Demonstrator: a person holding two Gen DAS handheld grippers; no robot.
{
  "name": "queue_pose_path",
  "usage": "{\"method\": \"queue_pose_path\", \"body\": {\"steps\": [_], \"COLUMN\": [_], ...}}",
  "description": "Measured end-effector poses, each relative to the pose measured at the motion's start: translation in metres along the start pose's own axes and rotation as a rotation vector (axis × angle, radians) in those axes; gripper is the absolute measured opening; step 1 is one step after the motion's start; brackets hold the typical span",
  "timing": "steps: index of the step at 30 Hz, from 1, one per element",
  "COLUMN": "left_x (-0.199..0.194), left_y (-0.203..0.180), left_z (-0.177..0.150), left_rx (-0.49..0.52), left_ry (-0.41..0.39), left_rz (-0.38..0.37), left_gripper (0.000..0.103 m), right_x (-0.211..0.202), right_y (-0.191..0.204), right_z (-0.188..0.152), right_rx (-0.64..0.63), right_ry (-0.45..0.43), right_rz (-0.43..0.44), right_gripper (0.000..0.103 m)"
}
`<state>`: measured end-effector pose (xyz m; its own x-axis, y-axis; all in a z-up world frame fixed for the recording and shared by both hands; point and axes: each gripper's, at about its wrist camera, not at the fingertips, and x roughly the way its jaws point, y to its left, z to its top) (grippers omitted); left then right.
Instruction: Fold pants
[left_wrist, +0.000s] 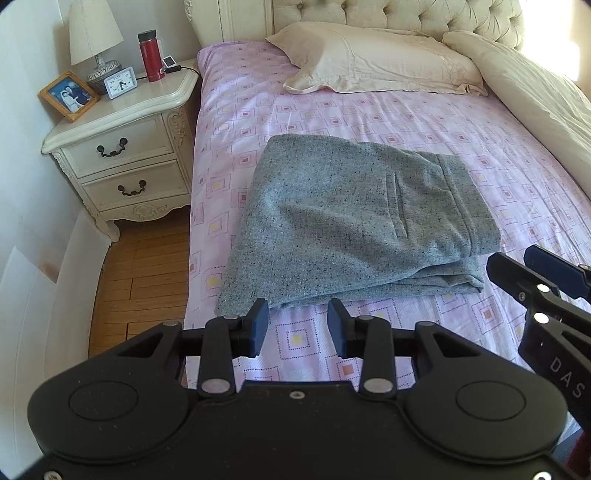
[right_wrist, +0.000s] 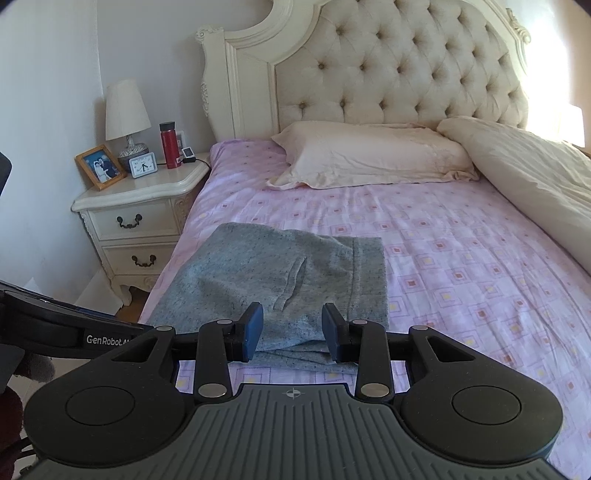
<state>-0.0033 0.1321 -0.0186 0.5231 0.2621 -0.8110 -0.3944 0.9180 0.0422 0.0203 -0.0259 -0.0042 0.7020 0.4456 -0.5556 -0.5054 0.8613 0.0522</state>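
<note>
The pants (left_wrist: 354, 218) are grey, speckled, matt woolly cloth. The bed sheet (left_wrist: 443, 122) is thin, smooth, creased cloth. The nightstand (left_wrist: 122, 147) looks glossy painted wood, the floor (left_wrist: 147, 280) varnished wood. Both grippers (left_wrist: 298, 325) (right_wrist: 291, 326) are matt black plastic.

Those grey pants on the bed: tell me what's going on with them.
A person holds a gripper in each hand. The grey pants lie folded into a compact stack on the pink bedsheet. The left gripper and right gripper both hover open at the stack's near edge, gripping nothing.
</note>
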Motion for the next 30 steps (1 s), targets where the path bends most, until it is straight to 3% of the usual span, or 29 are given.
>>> {"method": "queue_pose_path", "body": {"steps": [30], "left_x": [-0.0023], "left_y": [0.001], "left_z": [0.0011], "left_rx": [0.047], "left_ry": [-0.009], "left_rz": [-0.019], "left_gripper": [0.046], "right_x": [-0.0009], "right_y": [-0.0012], "right_z": [0.0017], "right_rx": [-0.004], "right_ry": [-0.009], "right_rz": [-0.002], "right_gripper": [0.034]}}
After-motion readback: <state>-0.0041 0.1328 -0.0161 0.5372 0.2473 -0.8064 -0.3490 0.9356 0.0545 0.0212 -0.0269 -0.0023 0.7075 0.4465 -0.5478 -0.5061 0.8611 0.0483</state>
